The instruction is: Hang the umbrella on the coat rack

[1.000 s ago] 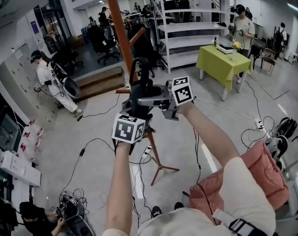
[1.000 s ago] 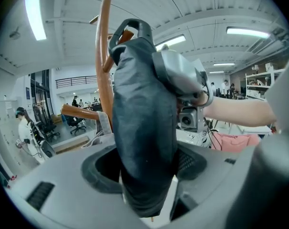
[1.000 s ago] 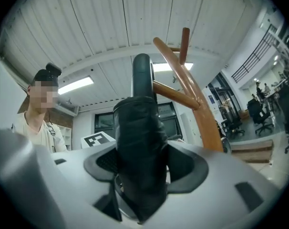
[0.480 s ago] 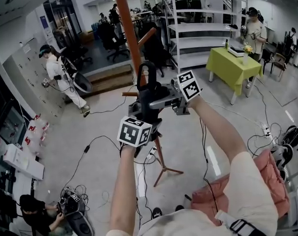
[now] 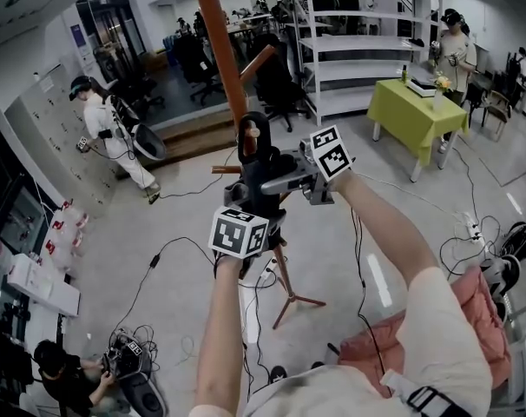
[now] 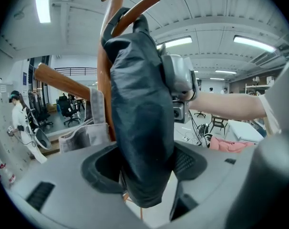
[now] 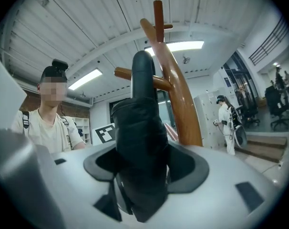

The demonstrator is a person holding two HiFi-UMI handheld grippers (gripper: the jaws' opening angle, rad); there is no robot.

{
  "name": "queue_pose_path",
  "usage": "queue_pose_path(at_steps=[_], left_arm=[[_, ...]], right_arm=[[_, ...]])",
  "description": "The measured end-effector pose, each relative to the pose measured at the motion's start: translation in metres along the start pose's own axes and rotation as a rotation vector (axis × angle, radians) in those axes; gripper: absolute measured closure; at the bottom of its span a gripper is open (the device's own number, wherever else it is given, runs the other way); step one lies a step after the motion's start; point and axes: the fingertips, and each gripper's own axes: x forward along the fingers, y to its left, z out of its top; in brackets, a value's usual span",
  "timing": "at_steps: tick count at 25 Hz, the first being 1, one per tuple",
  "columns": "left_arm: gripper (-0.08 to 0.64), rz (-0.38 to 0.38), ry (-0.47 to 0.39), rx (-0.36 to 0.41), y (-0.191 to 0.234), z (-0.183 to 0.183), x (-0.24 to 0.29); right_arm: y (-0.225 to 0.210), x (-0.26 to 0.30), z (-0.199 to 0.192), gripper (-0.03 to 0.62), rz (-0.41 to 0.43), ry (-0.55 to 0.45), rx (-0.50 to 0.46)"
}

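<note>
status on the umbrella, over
Both shut on umbrella: left gripper, right gripper. Handle at coat rack peg, hooked or not unclear. Beside it, grey bag hangs.

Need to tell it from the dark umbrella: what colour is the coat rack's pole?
Reddish-brown wood. The coat rack shows best in the head view.

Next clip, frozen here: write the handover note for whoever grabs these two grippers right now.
Left gripper: shut on the folded umbrella, low on its canopy.
Right gripper: shut on the same umbrella, nearer the handle.
Umbrella: upright beside the pole of the coat rack, handle up at an upper peg.
Done: umbrella carried to the rack and raised to peg height.
Unclear: whether the handle sits over the peg.
Left: hook the handle on the peg, check that it holds, open both grippers, back away.
</note>
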Motion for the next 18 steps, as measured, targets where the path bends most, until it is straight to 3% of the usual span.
queue_pose_path(at_steps=[11, 18], left_arm=[[0.273, -0.007, 0.010, -0.026, -0.002, -0.009, 0.017], [0.273, -0.012, -0.002, -0.024, 0.000, -0.008, 0.018]], right_arm=[[-0.006, -0.005, -0.014, 0.314, -0.029, 0.023, 0.001], [-0.009, -0.008, -0.013, 0.304, -0.137, -0.014, -0.016]])
